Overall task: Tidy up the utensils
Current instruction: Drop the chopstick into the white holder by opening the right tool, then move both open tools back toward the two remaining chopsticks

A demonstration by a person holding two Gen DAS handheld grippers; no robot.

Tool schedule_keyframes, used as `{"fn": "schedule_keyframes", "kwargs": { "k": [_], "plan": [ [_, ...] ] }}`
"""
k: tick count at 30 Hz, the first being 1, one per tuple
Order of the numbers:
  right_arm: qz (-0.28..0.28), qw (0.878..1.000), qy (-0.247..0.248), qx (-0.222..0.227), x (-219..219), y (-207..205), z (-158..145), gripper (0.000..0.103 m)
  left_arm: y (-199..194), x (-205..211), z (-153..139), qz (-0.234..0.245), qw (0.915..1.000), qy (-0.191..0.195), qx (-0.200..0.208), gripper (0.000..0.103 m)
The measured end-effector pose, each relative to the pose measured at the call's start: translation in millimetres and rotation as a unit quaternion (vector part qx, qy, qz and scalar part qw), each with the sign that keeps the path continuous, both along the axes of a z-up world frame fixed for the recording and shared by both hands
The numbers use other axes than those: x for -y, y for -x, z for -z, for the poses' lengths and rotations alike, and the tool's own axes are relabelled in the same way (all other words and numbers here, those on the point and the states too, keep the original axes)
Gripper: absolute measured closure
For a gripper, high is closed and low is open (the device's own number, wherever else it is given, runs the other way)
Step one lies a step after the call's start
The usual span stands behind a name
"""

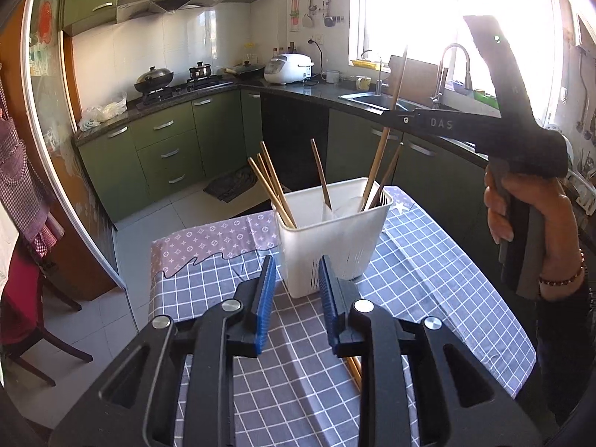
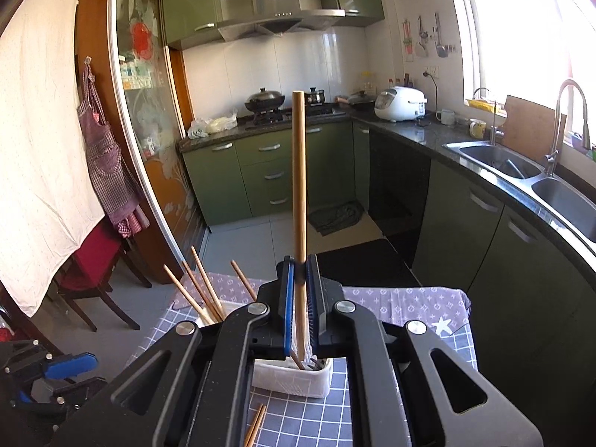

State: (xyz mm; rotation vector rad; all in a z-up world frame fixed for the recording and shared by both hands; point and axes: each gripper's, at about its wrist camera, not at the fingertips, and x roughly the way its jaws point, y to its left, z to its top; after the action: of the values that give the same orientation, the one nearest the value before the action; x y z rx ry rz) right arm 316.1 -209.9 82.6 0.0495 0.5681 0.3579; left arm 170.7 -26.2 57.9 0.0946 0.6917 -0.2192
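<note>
A white utensil holder [image 1: 331,238] stands on the checked tablecloth [image 1: 428,260], with several wooden chopsticks [image 1: 273,186] leaning in it. My left gripper [image 1: 297,290] is open and empty, just in front of the holder. My right gripper [image 2: 299,290] is shut on a long wooden utensil handle [image 2: 299,171], held upright over the holder [image 2: 294,380]. In the left wrist view the right gripper [image 1: 391,118] grips that handle [image 1: 383,141] above the holder's right side, its lower end inside. Loose chopsticks [image 2: 255,424] lie on the cloth near the holder.
The table's far edge drops to the tiled floor [image 1: 193,208]. Green kitchen cabinets [image 1: 167,149], a stove with pots [image 1: 154,78], a rice cooker [image 1: 288,69] and a sink [image 2: 495,160] line the walls. A red chair [image 2: 93,268] stands left of the table.
</note>
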Motion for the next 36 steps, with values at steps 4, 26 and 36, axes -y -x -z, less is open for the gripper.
{"fn": "schedule_keyframes", "kwargs": {
  "k": [4, 26, 36],
  "plan": [
    [-0.008, 1.000, 0.014, -0.025, -7, -7, 21, 0.095, -1, -1, 16, -0.002, 0.9994, 0.006, -0.033, 0.079],
    [0.003, 0.992, -0.027, -0.126, 85, 142, 155, 0.076, -34, 57, 151, -0.007, 0.9614, -0.002, -0.275, 0.079],
    [0.016, 0.985, -0.056, -0.160, 105, 139, 185, 0.076, -56, 67, 175, -0.041, 0.9505, -0.026, -0.307, 0.086]
  ]
}}
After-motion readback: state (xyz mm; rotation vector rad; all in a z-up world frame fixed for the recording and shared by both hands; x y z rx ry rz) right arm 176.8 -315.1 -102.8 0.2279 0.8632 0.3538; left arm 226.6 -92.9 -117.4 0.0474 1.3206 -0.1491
